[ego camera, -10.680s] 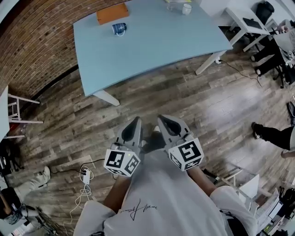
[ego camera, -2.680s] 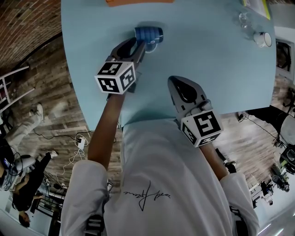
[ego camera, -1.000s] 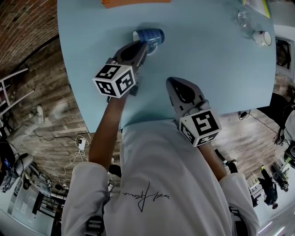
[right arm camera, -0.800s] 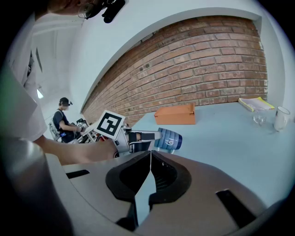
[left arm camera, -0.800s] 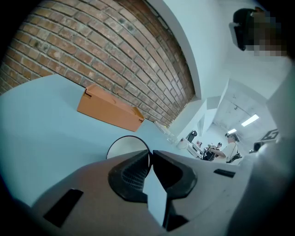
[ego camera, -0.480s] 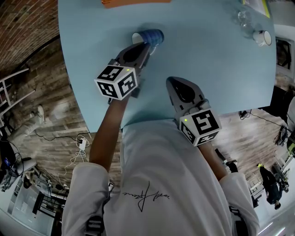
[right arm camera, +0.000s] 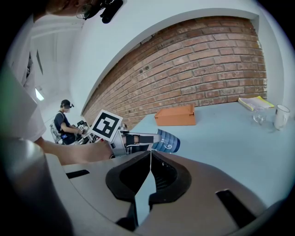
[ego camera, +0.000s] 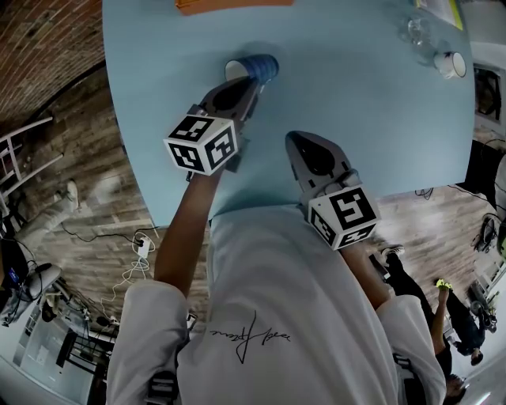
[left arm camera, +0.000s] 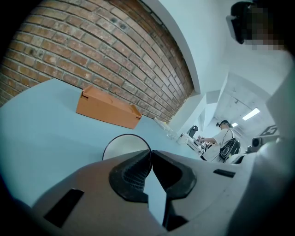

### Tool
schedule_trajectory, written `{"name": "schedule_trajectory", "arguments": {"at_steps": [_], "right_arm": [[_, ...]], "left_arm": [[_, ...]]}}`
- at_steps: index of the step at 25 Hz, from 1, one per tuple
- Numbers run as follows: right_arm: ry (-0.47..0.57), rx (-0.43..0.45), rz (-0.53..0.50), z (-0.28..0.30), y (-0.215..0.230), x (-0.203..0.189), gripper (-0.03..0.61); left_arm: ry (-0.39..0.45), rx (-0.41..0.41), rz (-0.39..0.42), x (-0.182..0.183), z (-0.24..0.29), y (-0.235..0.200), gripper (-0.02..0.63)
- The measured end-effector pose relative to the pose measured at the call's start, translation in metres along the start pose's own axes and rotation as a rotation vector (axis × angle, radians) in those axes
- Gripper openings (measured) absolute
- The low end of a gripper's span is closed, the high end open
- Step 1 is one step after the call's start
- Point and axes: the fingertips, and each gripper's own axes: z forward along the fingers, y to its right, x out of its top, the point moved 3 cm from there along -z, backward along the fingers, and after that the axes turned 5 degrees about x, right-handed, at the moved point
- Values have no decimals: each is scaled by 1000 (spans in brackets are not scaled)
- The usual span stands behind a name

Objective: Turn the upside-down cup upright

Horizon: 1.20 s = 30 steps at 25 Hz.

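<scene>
The blue striped cup (ego camera: 259, 66) is tilted on its side at the far left of the pale blue table (ego camera: 364, 103), its white mouth facing left. My left gripper (ego camera: 250, 79) has the cup's rim (left arm camera: 125, 146) between its pads, and its jaws are closing on it. In the right gripper view the cup (right arm camera: 167, 141) hangs at the left gripper's tip, just above the tabletop. My right gripper (ego camera: 294, 142) rests over the near table edge, shut and empty, with its tips (right arm camera: 150, 154) touching.
An orange box (ego camera: 229, 4) lies at the table's far edge behind the cup. A white mug (ego camera: 451, 65) and a clear glass (ego camera: 415, 30) stand at the far right, beside yellow-edged papers (right arm camera: 256, 102). Brick wall beyond; people stand around the room.
The left gripper's jaws have narrowed on the cup's rim and the cup has tipped a little, its mouth turning further into view. The right gripper has stayed put.
</scene>
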Motion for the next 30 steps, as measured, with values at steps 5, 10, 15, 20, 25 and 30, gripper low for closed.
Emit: {"name": "schedule_trajectory", "arguments": {"at_steps": [5, 10, 15, 20, 25, 30], "right_arm": [[5, 5, 4, 3, 2, -3, 21], [14, 4, 6, -2, 1, -4, 21], [20, 1, 11, -4, 3, -3, 21], [29, -4, 13, -7, 7, -4, 21], [33, -9, 17, -10, 7, -3, 21], [35, -9, 23, -12, 10, -4, 21]], "left_arm": [[-25, 23, 28, -3, 2, 0, 31], [-38, 58, 63, -2, 3, 8, 31], [-49, 75, 83, -2, 7, 14, 31], [-54, 90, 88, -2, 10, 16, 31], [-69, 97, 102, -1, 10, 18, 31], [-73, 106, 112, -1, 14, 22, 31]]}}
